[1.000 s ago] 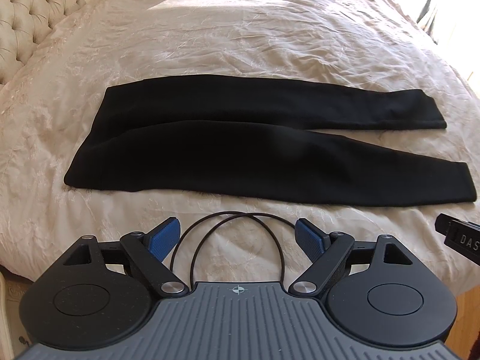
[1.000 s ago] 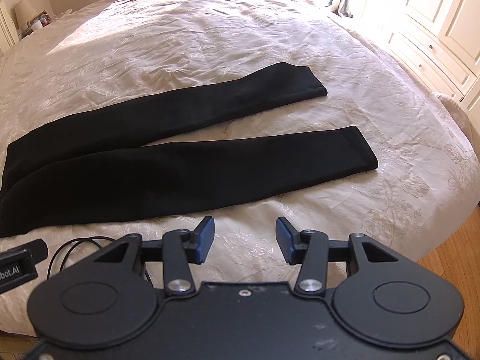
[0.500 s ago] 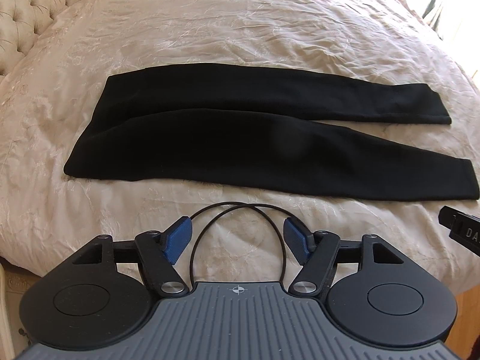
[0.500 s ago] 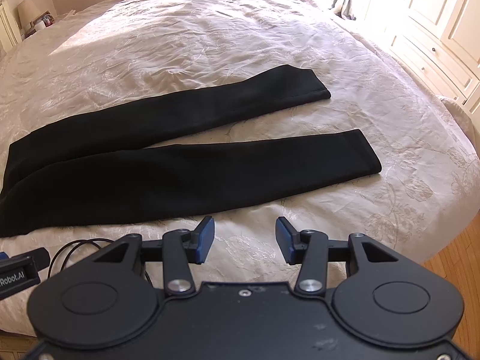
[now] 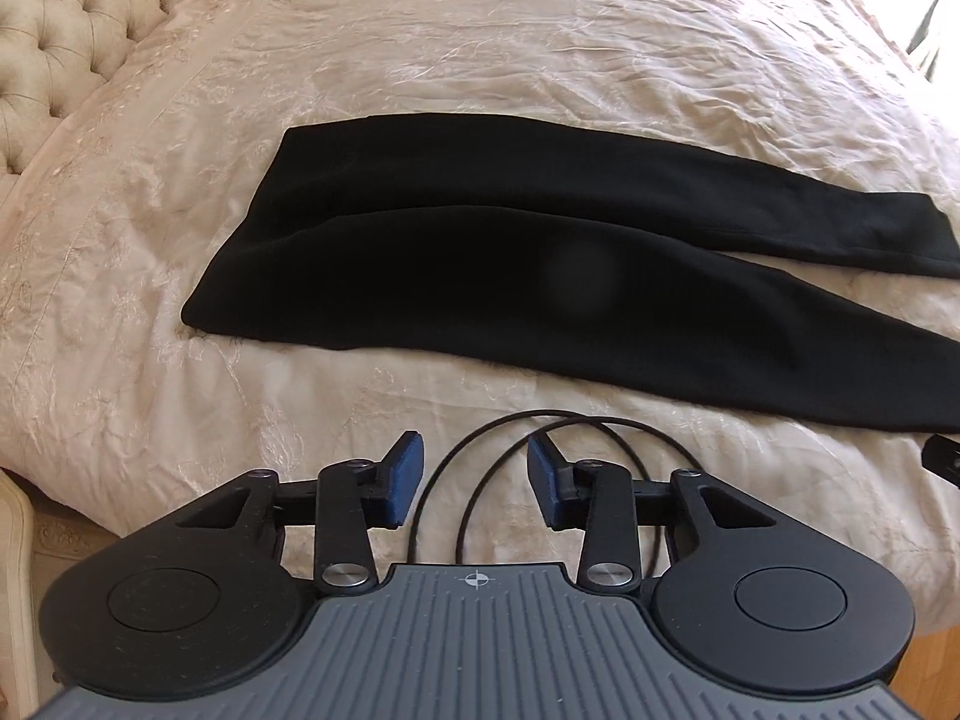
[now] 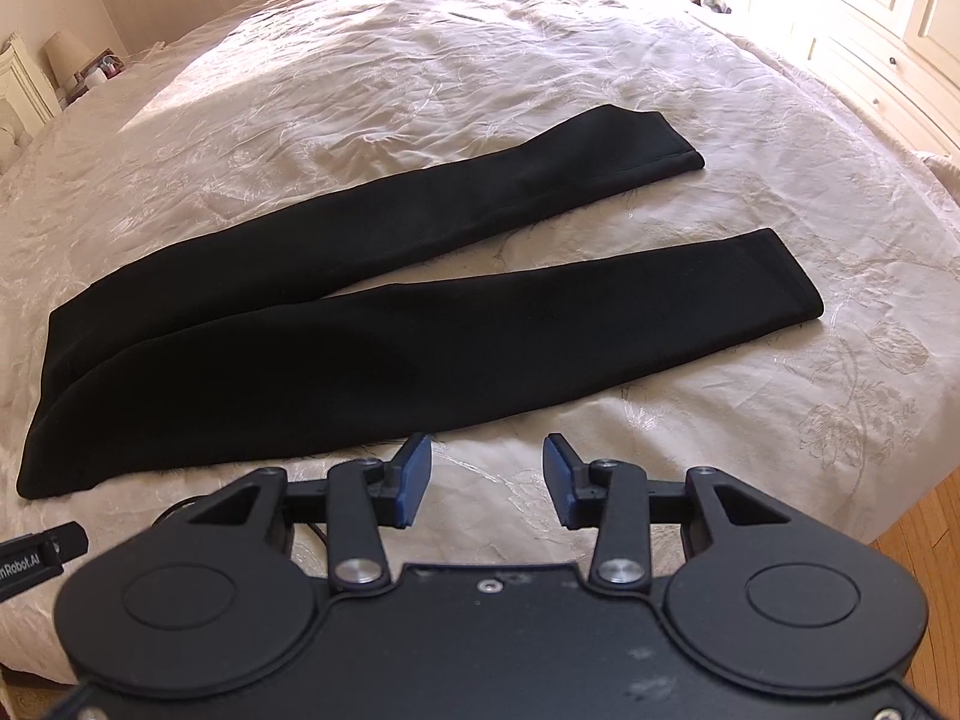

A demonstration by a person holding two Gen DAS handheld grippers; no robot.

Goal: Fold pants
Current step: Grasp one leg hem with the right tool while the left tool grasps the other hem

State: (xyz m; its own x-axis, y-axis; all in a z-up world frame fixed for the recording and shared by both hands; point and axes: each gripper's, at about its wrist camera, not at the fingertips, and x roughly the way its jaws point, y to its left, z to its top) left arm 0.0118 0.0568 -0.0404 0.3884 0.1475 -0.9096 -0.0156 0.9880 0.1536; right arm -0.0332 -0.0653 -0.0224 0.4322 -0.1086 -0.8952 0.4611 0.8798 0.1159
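So nothing's folded yet: the pants (image 5: 540,276) lie flat on the bed (image 5: 540,48) just ahead of your left claw (image 5: 474,483), legs splayed. Your right claw (image 6: 487,483) is near the closer leg. Both claws have just been closing, nothing between them. All folds remain.

Both views are taken from behind each gripper's fingers, angled steeply down at the bed (image 5: 540,48) from its near edge, at close range. The pants (image 5: 480,276) are shared mid-frame: waist end in the left wrist view, leg hems (image 6: 786,276) centre right in the right wrist view. The left gripper (image 5: 474,468) and right gripper (image 6: 486,474) are seen at bottom centre.
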